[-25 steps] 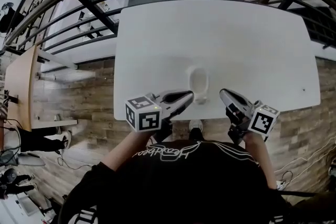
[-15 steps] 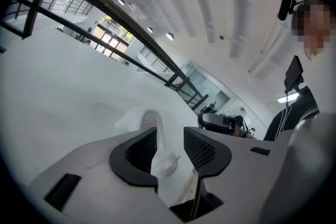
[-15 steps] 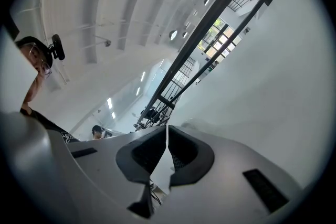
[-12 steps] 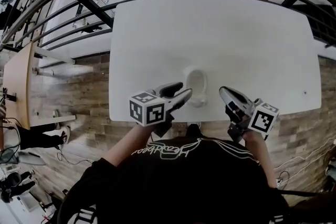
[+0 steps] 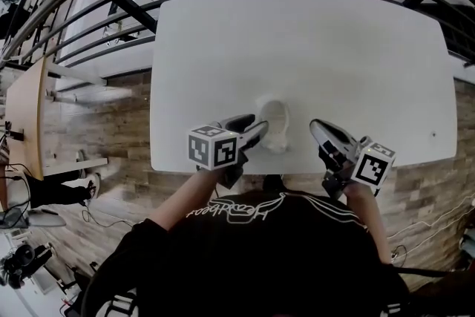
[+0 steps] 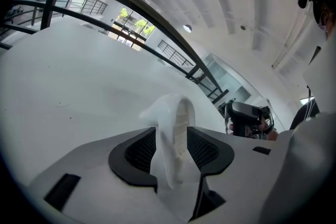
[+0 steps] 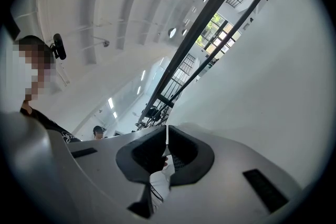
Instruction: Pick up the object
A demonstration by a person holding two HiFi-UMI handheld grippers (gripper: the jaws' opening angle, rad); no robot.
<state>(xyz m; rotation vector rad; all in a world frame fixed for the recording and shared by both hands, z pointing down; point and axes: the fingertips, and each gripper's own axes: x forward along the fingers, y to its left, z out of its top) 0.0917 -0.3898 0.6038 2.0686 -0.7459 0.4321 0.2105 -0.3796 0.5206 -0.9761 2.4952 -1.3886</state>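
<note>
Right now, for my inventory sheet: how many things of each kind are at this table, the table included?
Table: 1
White object: 1
Hand-held gripper: 2 (left, jaws opening with the white object between them; right, jaws together, empty)
Total: 4

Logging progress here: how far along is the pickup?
Done: the left hand-held gripper is at the white plastic object on the table. In hand: its jaws are opening, with the object between them, unclamped. Left: close and lift. The right hand-held gripper is shut, empty.
</note>
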